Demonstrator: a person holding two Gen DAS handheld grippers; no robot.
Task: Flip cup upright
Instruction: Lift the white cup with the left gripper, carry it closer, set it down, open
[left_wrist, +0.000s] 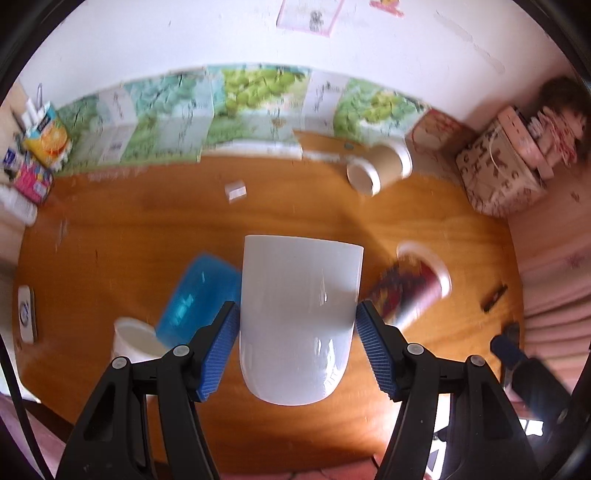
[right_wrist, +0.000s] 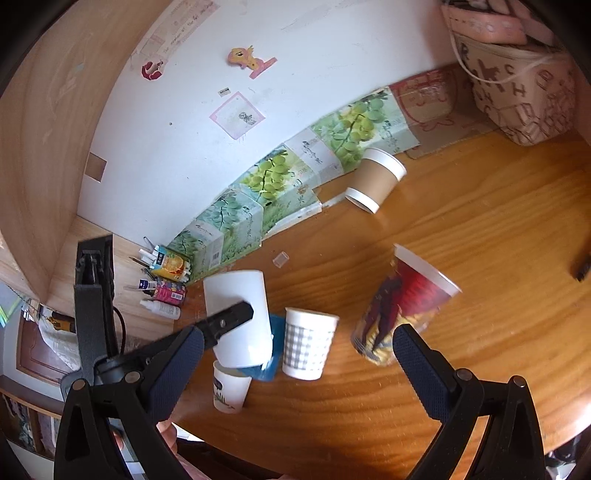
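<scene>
My left gripper (left_wrist: 297, 350) is shut on a plain white cup (left_wrist: 299, 317), its blue pads on the cup's two sides, holding it above the wooden table (left_wrist: 110, 240). In the right wrist view the same white cup (right_wrist: 240, 317) hangs over the table with the left gripper's finger across it. My right gripper (right_wrist: 295, 373) is open and empty above the table's near part. A red patterned cup (right_wrist: 402, 306) stands upside down on the table; it also shows in the left wrist view (left_wrist: 413, 284). A brown paper cup (right_wrist: 376, 181) lies on its side near the wall.
A grey checked cup (right_wrist: 308, 343) stands upright, beside a blue container (left_wrist: 199, 295) and a small white printed cup (right_wrist: 229, 391). Grape-printed boxes (right_wrist: 273, 177) line the wall. A patterned bag (right_wrist: 524, 96) stands at the far right. A juice box and bottles (right_wrist: 166, 280) stand at the left.
</scene>
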